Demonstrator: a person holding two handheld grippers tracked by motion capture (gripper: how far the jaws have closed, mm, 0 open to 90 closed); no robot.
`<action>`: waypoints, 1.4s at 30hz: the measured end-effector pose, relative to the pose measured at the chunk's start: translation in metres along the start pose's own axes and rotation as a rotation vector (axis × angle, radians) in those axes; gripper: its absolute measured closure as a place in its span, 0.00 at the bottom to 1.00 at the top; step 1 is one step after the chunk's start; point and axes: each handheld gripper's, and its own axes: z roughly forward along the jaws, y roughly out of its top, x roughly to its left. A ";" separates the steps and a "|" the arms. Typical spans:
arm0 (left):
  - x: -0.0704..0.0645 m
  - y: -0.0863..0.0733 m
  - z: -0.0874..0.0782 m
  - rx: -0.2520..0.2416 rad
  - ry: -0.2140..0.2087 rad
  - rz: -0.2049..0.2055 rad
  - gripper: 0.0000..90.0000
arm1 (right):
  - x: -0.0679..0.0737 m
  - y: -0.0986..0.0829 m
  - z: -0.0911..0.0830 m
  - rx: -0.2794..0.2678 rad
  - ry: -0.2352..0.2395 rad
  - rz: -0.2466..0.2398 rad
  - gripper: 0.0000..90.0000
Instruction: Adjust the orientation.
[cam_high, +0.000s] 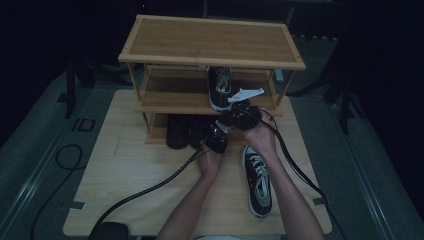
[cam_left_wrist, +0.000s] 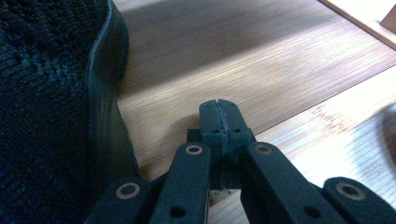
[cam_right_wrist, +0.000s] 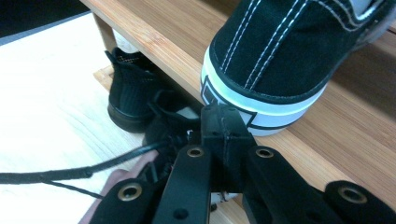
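Observation:
A black canvas sneaker with a white sole (cam_high: 220, 87) stands on the middle shelf of a bamboo shoe rack (cam_high: 165, 102), heel toward me. Its heel (cam_right_wrist: 271, 60) sits just beyond my right gripper (cam_right_wrist: 223, 122), whose jaws are shut on nothing, at the shelf's front edge (cam_high: 235, 109). The matching sneaker (cam_high: 257, 177) lies on the table by the right forearm. My left gripper (cam_high: 216, 135) is low at the bottom shelf, jaws pressed together and empty (cam_left_wrist: 219, 116), right beside a black knit shoe (cam_left_wrist: 46, 93).
Two black shoes (cam_high: 177, 131) (cam_high: 198, 131) stand side by side on the bottom shelf, also in the right gripper view (cam_right_wrist: 133, 93). The rack's top shelf (cam_high: 210, 40) is bare. Cables (cam_high: 150, 187) trail across the wooden table (cam_high: 125, 170) to the left and right.

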 end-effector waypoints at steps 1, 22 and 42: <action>0.000 0.000 0.000 0.000 0.000 0.000 1.00 | 0.002 0.001 0.002 -0.003 0.006 0.001 1.00; 0.000 0.000 0.000 -0.001 -0.004 -0.003 1.00 | -0.006 0.000 -0.008 0.005 -0.047 -0.009 0.99; 0.001 0.000 0.000 0.000 -0.005 -0.002 1.00 | -0.012 -0.026 -0.022 0.042 -0.040 -0.003 0.93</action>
